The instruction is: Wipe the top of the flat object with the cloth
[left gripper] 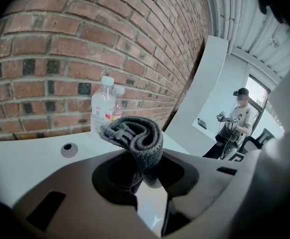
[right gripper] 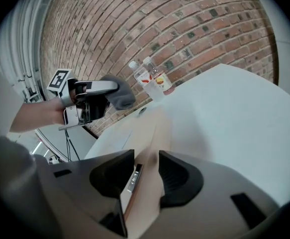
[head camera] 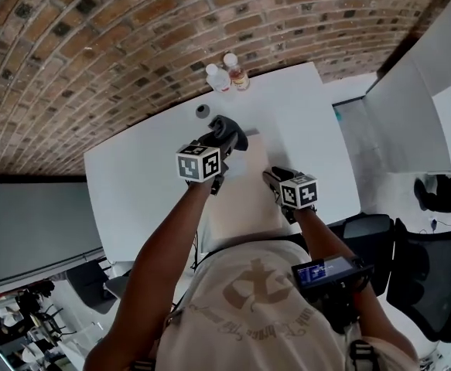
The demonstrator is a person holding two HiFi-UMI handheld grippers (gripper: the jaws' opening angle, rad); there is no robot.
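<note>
Jaws of your left gripper (left gripper: 144, 180) clamped on cloth (left gripper: 137, 138), raised over table (right gripper: 224, 113), your right gripper (right gripper: 145, 171) jaws parted astride near edge of flat object (right gripper: 149, 128), lying on table.

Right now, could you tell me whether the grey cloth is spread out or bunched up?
Bunched up: the grey cloth curls in folded loops, pinched in the left gripper, with none of it laid flat.

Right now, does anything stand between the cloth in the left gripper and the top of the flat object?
Nothing visible does. The left gripper holds the cloth over the far end of the flat object; its top lies bare. The bottles stand back by the wall, and the right gripper, open, straddles only the near edge.
</note>
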